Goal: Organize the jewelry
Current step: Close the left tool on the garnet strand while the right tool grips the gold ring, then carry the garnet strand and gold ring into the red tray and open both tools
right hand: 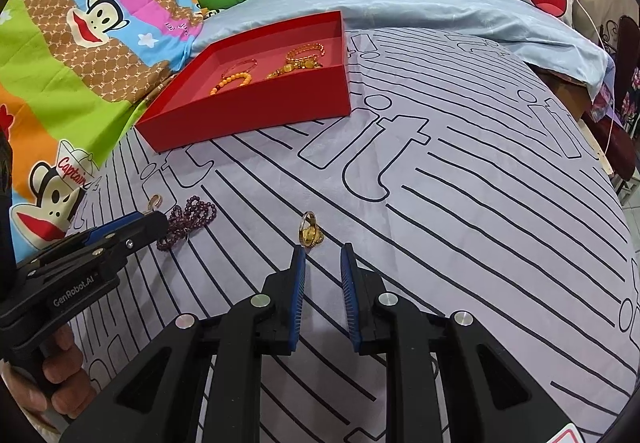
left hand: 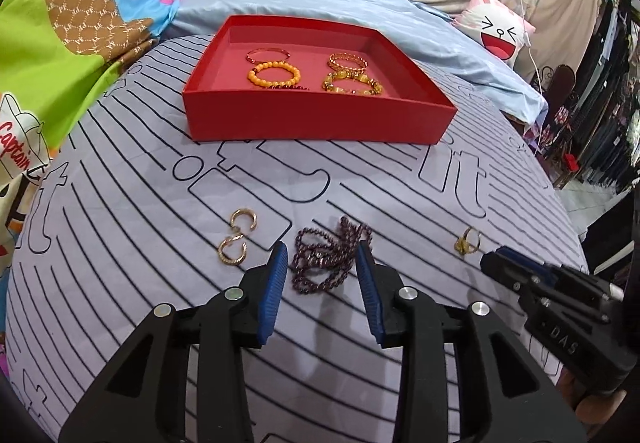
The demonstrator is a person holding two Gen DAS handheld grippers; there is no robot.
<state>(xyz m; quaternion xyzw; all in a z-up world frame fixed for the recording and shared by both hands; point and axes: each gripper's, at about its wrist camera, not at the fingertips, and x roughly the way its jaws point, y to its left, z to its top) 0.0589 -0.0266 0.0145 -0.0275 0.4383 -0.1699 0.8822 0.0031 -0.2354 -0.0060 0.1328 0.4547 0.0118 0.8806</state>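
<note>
Purple beads (left hand: 326, 263) lie in a loose heap on the striped sheet (left hand: 400, 203), and in the left wrist view the left gripper (left hand: 322, 255) stands spread on either side of the heap, its pads not pressing on it. To the left of the heap lie two gold hoops (left hand: 237, 237), touching or nearly so; to the right, well apart, sits a gold ring (left hand: 466, 241), with the right gripper (left hand: 494, 263) just beside it, its gap not readable from this side. Farther back the red tray (left hand: 316, 119) already holds four bracelets (left hand: 312, 73).

In the right wrist view the right gripper (right hand: 323, 249) shows a narrow gap with nothing in it, and the ring (right hand: 309, 231) lies just past its left fingertip. The left gripper (right hand: 154, 221) comes in from the left and covers one end of the beads (right hand: 188, 219); one hoop (right hand: 154, 201) peeks out behind it. The tray (right hand: 248, 123) sits up the bed beside a cartoon quilt (right hand: 60, 63).

The bead strand looks light, limp and slippery, so it will likely sag and trail when lifted. I judge the safest hold to be across the thickest bunch in the middle, catching several loops at once. The ring is small and hard; it probably needs a pinch across its band.
</note>
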